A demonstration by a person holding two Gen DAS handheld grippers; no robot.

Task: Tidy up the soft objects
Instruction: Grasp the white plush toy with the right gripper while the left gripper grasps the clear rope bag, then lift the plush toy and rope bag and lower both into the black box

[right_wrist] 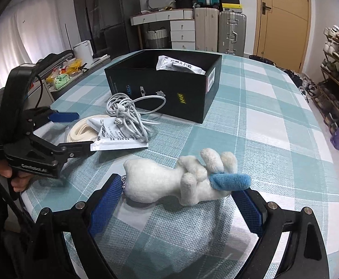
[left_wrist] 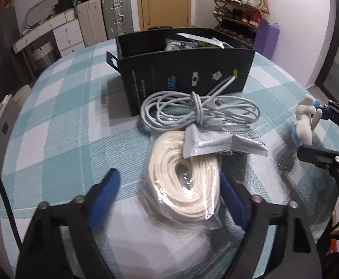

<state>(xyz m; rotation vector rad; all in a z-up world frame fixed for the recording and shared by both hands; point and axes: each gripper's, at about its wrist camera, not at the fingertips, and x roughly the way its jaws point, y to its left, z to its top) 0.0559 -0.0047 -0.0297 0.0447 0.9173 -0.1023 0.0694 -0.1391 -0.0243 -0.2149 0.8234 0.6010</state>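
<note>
The bagged coil of cream rope (left_wrist: 183,181) lies on the checked tablecloth (left_wrist: 60,125) between the left gripper (left_wrist: 169,195)'s pads, which stand apart and have not clamped it. The plush toy (right_wrist: 181,179) spans the right gripper (right_wrist: 181,200)'s wide pads lengthwise; whether they press it I cannot tell. This looks like the pick-up step; next, each should close, then carry to the black box (right_wrist: 167,88).
</note>
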